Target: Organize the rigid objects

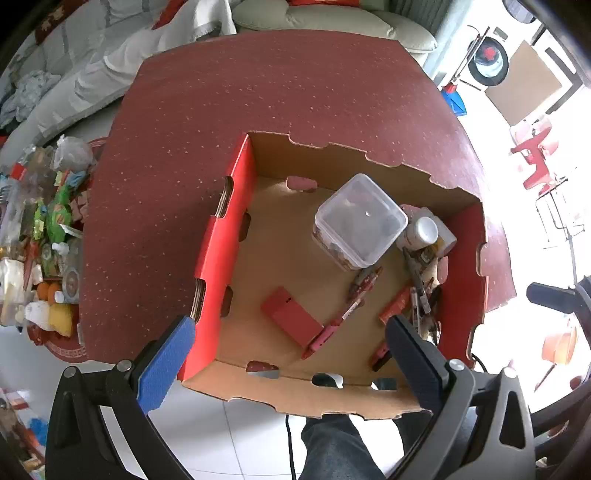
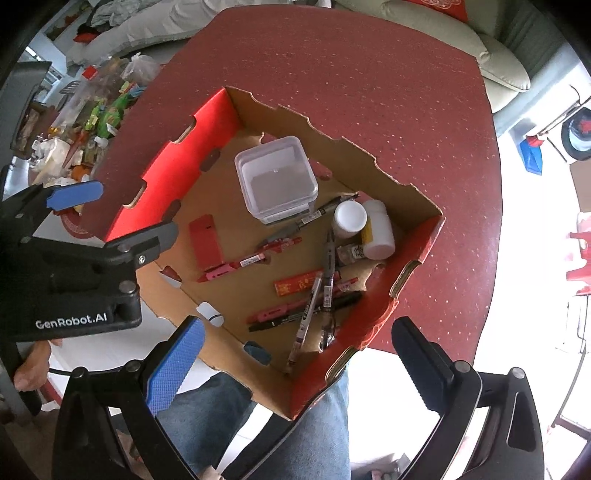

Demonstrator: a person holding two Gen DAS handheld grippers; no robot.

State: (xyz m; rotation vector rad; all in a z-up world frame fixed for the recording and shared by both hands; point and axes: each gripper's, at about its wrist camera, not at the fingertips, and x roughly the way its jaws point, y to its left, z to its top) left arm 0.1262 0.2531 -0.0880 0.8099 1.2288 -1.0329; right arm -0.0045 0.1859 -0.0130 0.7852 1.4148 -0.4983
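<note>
A red cardboard box [image 1: 221, 254] [image 2: 162, 173] sits at the near edge of a red table [image 1: 258, 85] [image 2: 351, 74]. Inside it are a clear lidded plastic container [image 1: 360, 219] [image 2: 275, 177], two white bottles [image 1: 424, 232] [image 2: 376, 229], a flat red case [image 1: 290, 317] [image 2: 205, 242] and several pens [image 2: 314, 291] [image 1: 345, 314]. My left gripper [image 1: 290, 354] is open and empty above the box's near wall; it also shows in the right wrist view [image 2: 110, 214]. My right gripper [image 2: 299, 360] is open and empty above the box's near corner.
A low side table [image 1: 44, 240] [image 2: 85, 122] crowded with snacks and bottles stands to the left. A sofa [image 1: 332, 18] lies behind the table. The person's legs [image 2: 258, 424] and white floor tiles are below the box. Red chairs [image 1: 535, 155] stand at the right.
</note>
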